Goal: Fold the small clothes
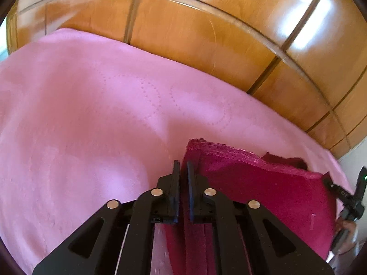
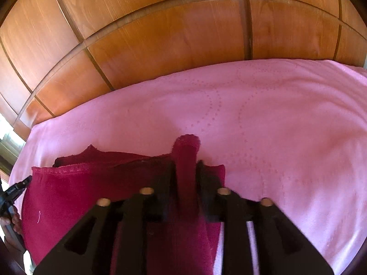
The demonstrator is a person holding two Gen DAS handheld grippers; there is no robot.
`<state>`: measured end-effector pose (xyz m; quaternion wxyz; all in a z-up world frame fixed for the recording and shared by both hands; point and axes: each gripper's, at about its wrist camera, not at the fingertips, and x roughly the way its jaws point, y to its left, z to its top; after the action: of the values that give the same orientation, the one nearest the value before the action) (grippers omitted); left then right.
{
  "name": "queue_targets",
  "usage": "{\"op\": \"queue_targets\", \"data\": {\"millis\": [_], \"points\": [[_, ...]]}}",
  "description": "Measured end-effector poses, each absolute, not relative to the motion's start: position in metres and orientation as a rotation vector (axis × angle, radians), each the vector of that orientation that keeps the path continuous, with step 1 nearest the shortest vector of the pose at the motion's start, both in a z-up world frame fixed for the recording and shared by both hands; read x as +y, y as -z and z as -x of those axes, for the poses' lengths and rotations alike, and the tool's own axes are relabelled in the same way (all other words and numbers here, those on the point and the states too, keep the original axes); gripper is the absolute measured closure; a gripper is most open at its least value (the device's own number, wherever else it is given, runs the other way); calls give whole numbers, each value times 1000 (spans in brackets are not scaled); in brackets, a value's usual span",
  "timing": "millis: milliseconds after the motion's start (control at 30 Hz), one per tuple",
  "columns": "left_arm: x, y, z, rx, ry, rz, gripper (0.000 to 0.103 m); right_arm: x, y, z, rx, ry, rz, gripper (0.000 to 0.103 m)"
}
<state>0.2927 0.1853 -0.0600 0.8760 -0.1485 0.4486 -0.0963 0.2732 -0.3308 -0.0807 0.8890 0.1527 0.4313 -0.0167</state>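
While a magenta garment (image 1: 263, 190) lies spread on the pink bedspread (image 1: 80, 119) before a wooden headboard (image 2: 160, 41), its edge is pinched by the nearly closed left gripper (image 1: 183, 171); a fabric fold sits between the right gripper's (image 2: 186, 171) parted jaws.

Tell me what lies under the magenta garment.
The pink bedspread lies under the magenta garment. A darker layer peeks from behind its top edge; anything beneath its middle is covered.

A magenta garment (image 1: 263, 190) with a scalloped lace hem lies on a pale pink bedspread (image 1: 80, 114) stitched with dotted curves; at twelve o'clock, glossy orange-brown wood panels (image 2: 172, 34).
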Motion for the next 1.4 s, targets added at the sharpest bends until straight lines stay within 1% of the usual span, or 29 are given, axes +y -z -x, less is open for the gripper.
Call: {"op": "queue_targets", "data": {"millis": [33, 67, 100, 133, 167, 200, 233, 267, 367, 433, 467, 567, 667, 700, 733, 767, 800, 833, 900, 967, 1067, 1133, 1167, 1200, 1233, 1267, 1300, 1400], "points": [[190, 56, -286, 935, 206, 323, 93, -327, 77, -270, 885, 36, -306, 59], [193, 53, -278, 930, 217, 331, 88, -324, 71, -262, 866, 41, -291, 50], [196, 50, -269, 924, 233, 338, 79, -321, 68, -253, 850, 45, -280, 44], [199, 48, -258, 919, 249, 345, 70, -318, 61, -241, 825, 47, -262, 34], [205, 46, -243, 910, 273, 357, 64, -315, 55, -230, 801, 35, -249, 27], [211, 45, -226, 899, 300, 375, 52, -311, 49, -218, 780, 11, -241, 23], [215, 46, -214, 894, 318, 388, 46, -305, 43, -203, 765, -34, -242, 13], [220, 47, -196, 892, 342, 403, 46, -299, 40, -189, 758, -91, -250, 3], [228, 53, -145, 901, 431, 429, 46, -281, 41, -156, 763, -234, -267, 2], [228, 60, -124, 910, 453, 426, 43, -273, 51, -140, 788, -293, -293, 2], [224, 64, -108, 921, 470, 389, 43, -271, 56, -135, 803, -305, -308, 2], [211, 69, -85, 921, 521, 302, 43, -270, 73, -121, 824, -281, -345, 2], [203, 70, -76, 903, 559, 252, 43, -273, 81, -118, 806, -273, -346, 2], [200, 70, -76, 897, 565, 243, 45, -270, 83, -119, 800, -273, -343, 2], [199, 71, -78, 890, 572, 242, 57, -268, 86, -120, 801, -274, -339, 2], [199, 73, -81, 896, 591, 239, 64, -270, 90, -125, 804, -277, -339, 2], [198, 74, -84, 905, 591, 217, 78, -270, 94, -127, 806, -283, -336, 2], [200, 73, -85, 901, 583, 200, 88, -271, 96, -128, 803, -295, -334, 2], [207, 72, -83, 893, 567, 148, 91, -276, 99, -126, 790, -330, -346, 2], [215, 77, -84, 909, 525, 105, 92, -282, 107, -125, 776, -372, -361, 2], [215, 83, -84, 915, 514, 113, 92, -282, 110, -120, 754, -373, -369, 2], [211, 81, -79, 917, 520, 124, 89, -275, 109, -118, 757, -356, -331, 2], [212, 78, -76, 925, 524, 154, 84, -274, 108, -117, 757, -352, -327, 2], [213, 76, -73, 926, 519, 172, 62, -275, 106, -115, 759, -349, -331, 2], [214, 71, -69, 911, 495, 190, 36, -276, 104, -114, 767, -346, -349, 2], [217, 61, -64, 860, 460, 207, 29, -278, 101, -114, 779, -344, -369, 2], [217, 54, -61, 830, 449, 210, 27, -280, 98, -113, 793, -341, -392, 2], [212, 37, -64, 800, 435, 222, 27, -288, 83, -107, 803, -328, -452, 2]]}}
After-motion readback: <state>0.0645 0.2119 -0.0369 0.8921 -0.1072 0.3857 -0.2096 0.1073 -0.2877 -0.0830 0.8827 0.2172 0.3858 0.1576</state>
